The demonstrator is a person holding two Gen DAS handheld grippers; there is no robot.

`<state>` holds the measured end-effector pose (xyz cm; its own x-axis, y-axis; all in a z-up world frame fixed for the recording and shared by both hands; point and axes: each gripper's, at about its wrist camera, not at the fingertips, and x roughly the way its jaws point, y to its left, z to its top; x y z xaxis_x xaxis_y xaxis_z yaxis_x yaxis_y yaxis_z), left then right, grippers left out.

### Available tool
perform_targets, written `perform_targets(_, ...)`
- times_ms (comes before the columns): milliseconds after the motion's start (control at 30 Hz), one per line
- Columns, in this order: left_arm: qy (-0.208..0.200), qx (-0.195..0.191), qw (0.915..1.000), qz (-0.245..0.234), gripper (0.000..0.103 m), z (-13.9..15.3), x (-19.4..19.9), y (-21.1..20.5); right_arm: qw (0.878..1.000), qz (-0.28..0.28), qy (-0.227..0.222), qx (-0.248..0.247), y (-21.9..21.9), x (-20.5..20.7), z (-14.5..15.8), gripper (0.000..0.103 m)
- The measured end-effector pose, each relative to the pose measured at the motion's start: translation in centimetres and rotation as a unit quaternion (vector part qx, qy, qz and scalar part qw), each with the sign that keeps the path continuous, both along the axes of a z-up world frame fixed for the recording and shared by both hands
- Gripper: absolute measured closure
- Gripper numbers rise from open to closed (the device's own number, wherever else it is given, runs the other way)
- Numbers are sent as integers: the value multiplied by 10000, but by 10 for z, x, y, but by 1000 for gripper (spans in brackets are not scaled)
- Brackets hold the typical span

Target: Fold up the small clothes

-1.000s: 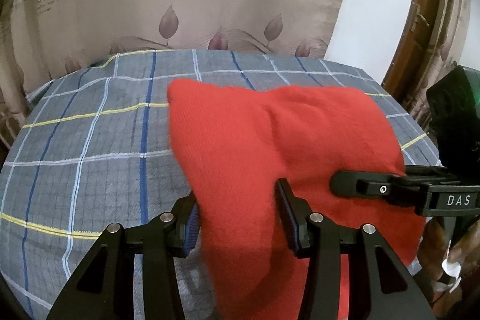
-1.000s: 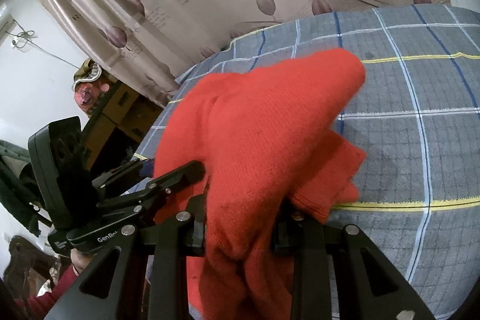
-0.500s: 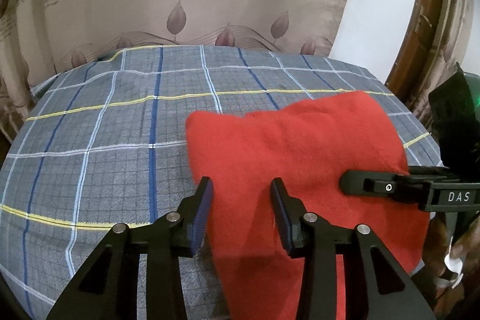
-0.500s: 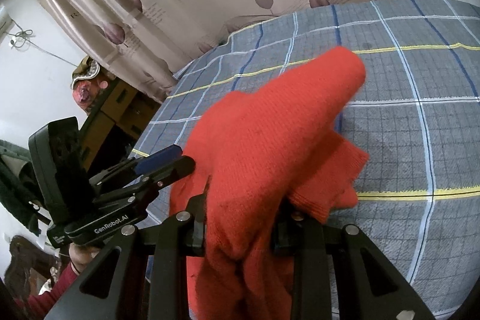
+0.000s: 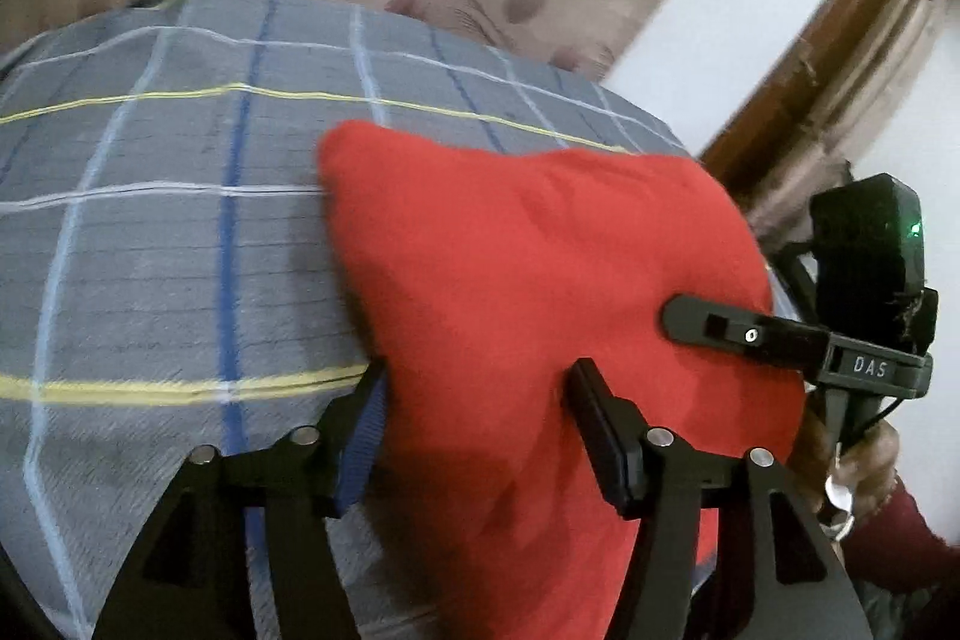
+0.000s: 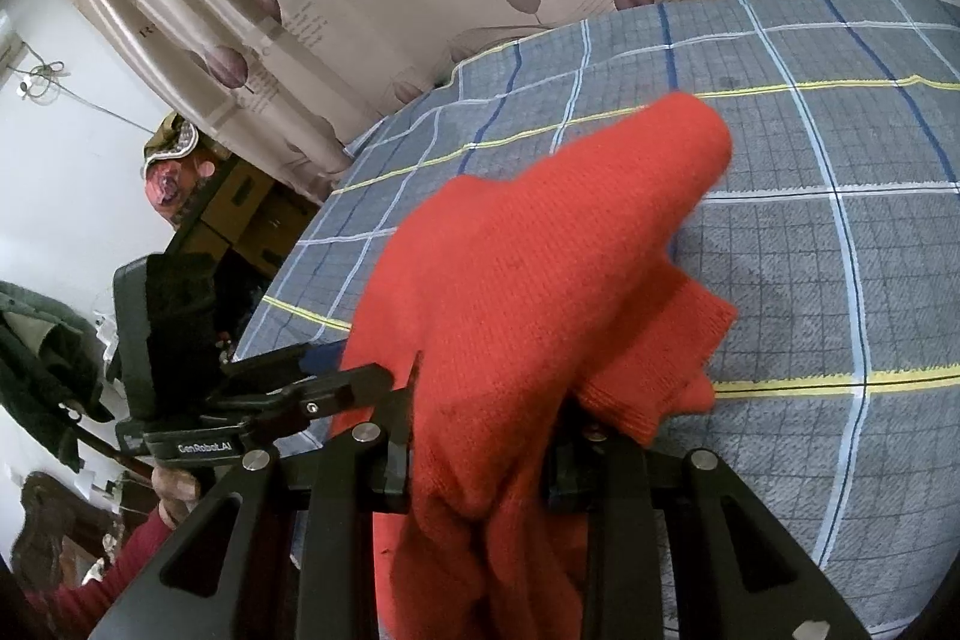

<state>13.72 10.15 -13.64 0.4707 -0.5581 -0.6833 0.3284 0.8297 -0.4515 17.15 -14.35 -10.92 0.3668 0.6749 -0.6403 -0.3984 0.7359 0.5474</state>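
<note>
On the grey plaid bedsheet [image 5: 150, 244] lies a red knit garment [image 5: 528, 268]; my left gripper [image 5: 480, 394] jaws are opening astride it, my right gripper [image 6: 480, 430] clamps its bunched edge.

Left gripper [image 5: 477, 400] sank toward bed [image 5: 150, 232] and tilted; its jaws, after narrowing on red knit garment [image 5: 528, 292], were opening, fabric between them, pads apart from it. Far corner of garment dropped from raised drape onto plaid bedcover. In right wrist view, left gripper [image 6: 354, 370] slid closer beside cloth.
</note>
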Motion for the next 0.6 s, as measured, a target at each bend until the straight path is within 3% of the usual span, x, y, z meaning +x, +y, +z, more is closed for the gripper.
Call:
perform_targets(133,-29,-144,9998,-134,41,-4,15,-7,10000,-19,36,-10,-2,2,-3,76)
perform_targets(200,-130,-203,9997,-60,52,-4,16,-5,10000,-39,65,5,-4,3,-5,76)
perform_targets(233,-250,-118,9996,-38,64,-3,14,-6,10000,-52,70,0,-5,3,-6,76)
perform_targets(267,-349,-51,9994,-26,67,-1,11,-7,10000,-59,62,-27,-5,3,-7,76)
perform_targets(600,-1333,663,9880,419,76,27,-11,-20,9977,-75,-583,-334,5,-7,10,76)
